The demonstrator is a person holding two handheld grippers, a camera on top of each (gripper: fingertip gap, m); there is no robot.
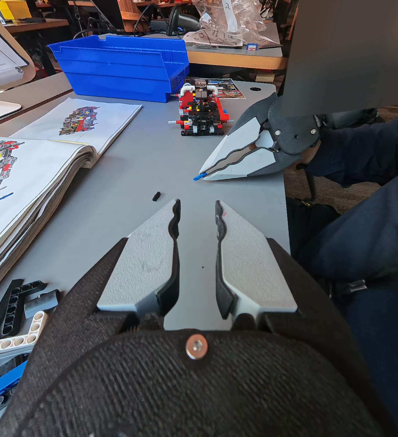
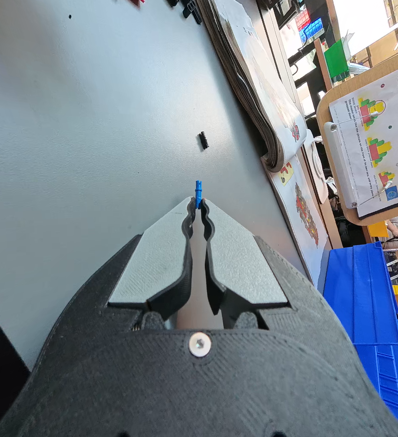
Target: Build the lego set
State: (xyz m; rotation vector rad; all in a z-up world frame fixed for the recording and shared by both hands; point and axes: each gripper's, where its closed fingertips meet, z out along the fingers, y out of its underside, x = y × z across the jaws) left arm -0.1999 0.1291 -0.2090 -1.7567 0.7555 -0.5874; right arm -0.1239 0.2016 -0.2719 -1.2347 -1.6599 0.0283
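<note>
**Inspector:** Tongs status, both sides?

**Operator:** Right gripper [image 2: 198,201] is clenched on a blue connector pin [image 2: 198,192], pads pressing its rear end, tip pointing toward the black pin [image 2: 203,140]. My left gripper [image 1: 197,201] stands released, nothing between its fingers, just beside that black pin [image 1: 156,196].

**Inspector:** And the model?

**Operator:** Red-and-black brick model [image 1: 200,111] sits well beyond the black pin, apart from both grippers. I judge the blue pin not yet fitted.

Left gripper [image 1: 198,203] and right gripper [image 2: 196,201] — black ribbed printed housings, pale grey wedge fingers [image 1: 150,255] lined with wavy black pads, one silver screw [image 1: 196,346] each. Dark navy sleeve [image 1: 363,146].
</note>
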